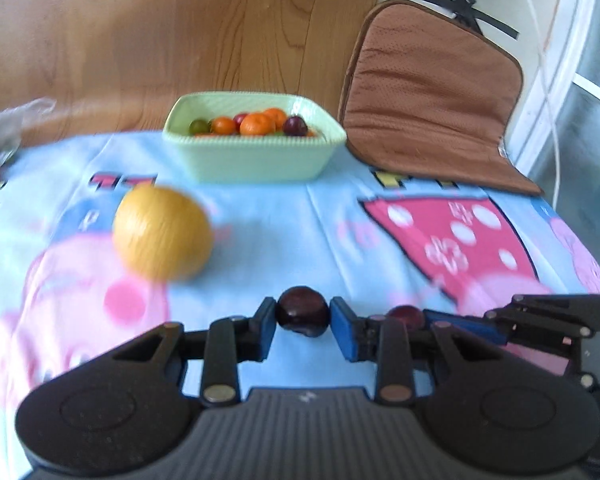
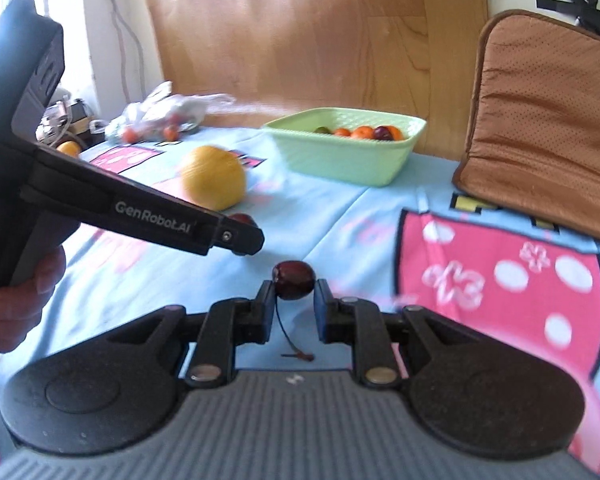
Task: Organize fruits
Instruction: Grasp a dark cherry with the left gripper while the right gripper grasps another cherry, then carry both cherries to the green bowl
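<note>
Left gripper point(image 1: 303, 317) clamped on a dark cherry point(image 1: 302, 312), right gripper point(image 2: 294, 303) pinching another stemmed cherry point(image 2: 294, 280), green fruit basket point(image 1: 236, 156) at the tabletop's far edge, yellow orange point(image 1: 163, 233) nearer.

White lettering reading "GenRobot.AI" is showing on the black side arm of the left gripper point(image 2: 242, 236), which is reaching in from about nine o'clock in the right wrist view. Further back on that same device, at the far nine o'clock edge, the letters "AS" are showing, cut off by the frame. The tablecloth point(image 2: 360, 216) print is staying too blurred to read.
</note>
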A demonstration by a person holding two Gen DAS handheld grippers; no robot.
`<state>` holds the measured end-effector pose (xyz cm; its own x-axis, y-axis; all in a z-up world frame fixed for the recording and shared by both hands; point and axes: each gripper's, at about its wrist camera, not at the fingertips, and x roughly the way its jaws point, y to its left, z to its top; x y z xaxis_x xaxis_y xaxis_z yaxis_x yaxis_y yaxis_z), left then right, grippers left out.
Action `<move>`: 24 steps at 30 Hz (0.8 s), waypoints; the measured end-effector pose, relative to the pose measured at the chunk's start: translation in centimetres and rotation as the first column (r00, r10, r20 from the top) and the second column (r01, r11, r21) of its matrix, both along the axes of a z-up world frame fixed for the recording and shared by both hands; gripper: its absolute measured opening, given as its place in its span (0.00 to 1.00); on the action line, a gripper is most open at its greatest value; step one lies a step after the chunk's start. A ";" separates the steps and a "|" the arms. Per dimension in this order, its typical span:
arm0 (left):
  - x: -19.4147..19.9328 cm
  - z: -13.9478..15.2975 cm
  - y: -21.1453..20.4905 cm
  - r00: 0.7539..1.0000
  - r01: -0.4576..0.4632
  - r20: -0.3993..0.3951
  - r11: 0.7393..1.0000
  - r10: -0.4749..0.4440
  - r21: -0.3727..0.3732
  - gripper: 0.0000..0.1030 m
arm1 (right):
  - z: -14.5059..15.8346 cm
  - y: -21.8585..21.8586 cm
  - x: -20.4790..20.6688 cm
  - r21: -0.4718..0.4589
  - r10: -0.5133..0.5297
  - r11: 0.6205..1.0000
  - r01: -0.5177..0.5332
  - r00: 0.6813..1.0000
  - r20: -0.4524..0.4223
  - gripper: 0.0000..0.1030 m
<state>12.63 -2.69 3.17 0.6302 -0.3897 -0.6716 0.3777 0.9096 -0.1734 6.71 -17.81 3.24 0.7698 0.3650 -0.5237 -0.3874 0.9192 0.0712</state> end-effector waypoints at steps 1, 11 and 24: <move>-0.9 -0.1 0.4 1.000 0.000 0.003 1.000 0.000 0.005 0.29 | -0.1 0.3 -1.0 -0.006 0.005 1.000 -0.005 1.000 0.009 0.23; -7.8 -0.7 2.0 0.998 0.014 0.068 0.999 -0.017 0.045 0.29 | -0.5 2.5 -6.2 -0.021 0.013 1.000 -0.012 0.999 0.039 0.23; -9.9 -1.4 3.0 0.994 0.003 0.113 0.998 -0.009 0.056 0.47 | -1.1 3.2 -8.2 -0.017 -0.053 0.998 0.054 0.998 0.030 0.36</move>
<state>2.69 0.26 1.77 0.7015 -0.3577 -0.6165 0.3972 0.9144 -0.0785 -1.51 -14.64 2.17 0.8030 0.3141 -0.5064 -0.3395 0.9395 0.0444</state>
